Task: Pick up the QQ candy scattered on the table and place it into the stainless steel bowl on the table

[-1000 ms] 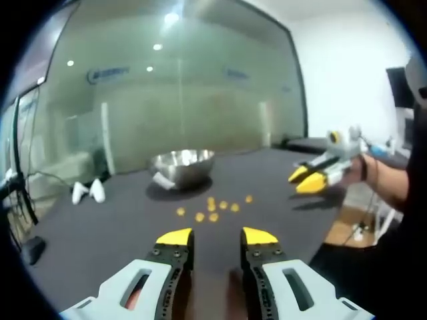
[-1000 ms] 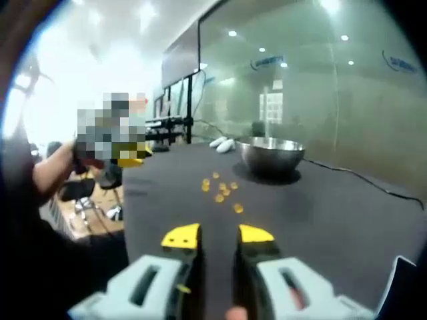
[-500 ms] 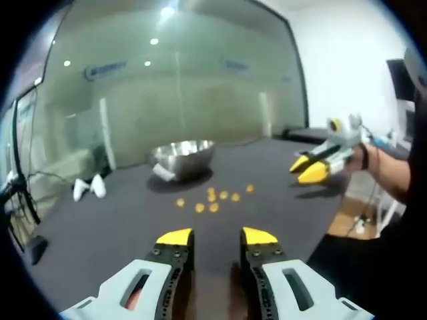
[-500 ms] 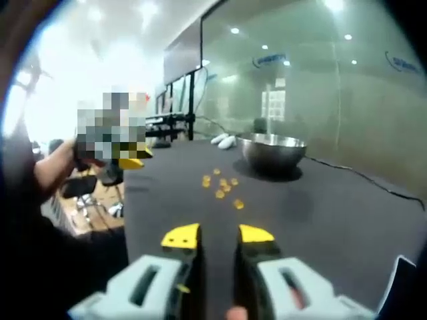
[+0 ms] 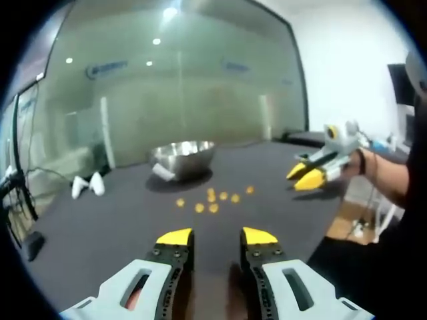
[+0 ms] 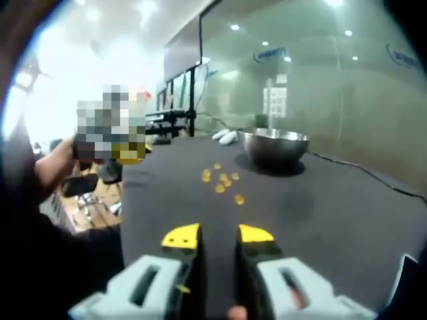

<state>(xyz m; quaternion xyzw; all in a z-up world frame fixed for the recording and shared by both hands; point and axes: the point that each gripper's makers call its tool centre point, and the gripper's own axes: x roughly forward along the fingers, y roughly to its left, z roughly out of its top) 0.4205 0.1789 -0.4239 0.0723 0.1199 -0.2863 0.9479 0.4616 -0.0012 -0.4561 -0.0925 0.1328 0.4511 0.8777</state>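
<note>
Several small orange QQ candies (image 5: 212, 199) lie scattered on the black table (image 5: 107, 230), just in front of the stainless steel bowl (image 5: 183, 157). My left gripper (image 5: 217, 237) hovers over the near part of the table, open, nothing between its yellow tips. My right gripper (image 5: 305, 176) hangs in the air at the right, held by a hand. In the right gripper view the candies (image 6: 223, 181) lie ahead and the bowl (image 6: 274, 146) stands behind them to the right. My right gripper (image 6: 218, 235) is open and empty. The left gripper's yellow tip (image 6: 128, 157) shows at the left.
Two white objects (image 5: 87, 187) lie on the table left of the bowl, also visible as white objects (image 6: 225, 137) in the right gripper view. A thin cable (image 6: 373, 178) runs across the table's right side. A glass wall stands behind the table. The floor drops off past the table edge (image 5: 333, 227).
Both views have shifted slightly with the hands. In the left gripper view my right gripper has sunk a little lower. The candies and bowl have not moved on the table.
</note>
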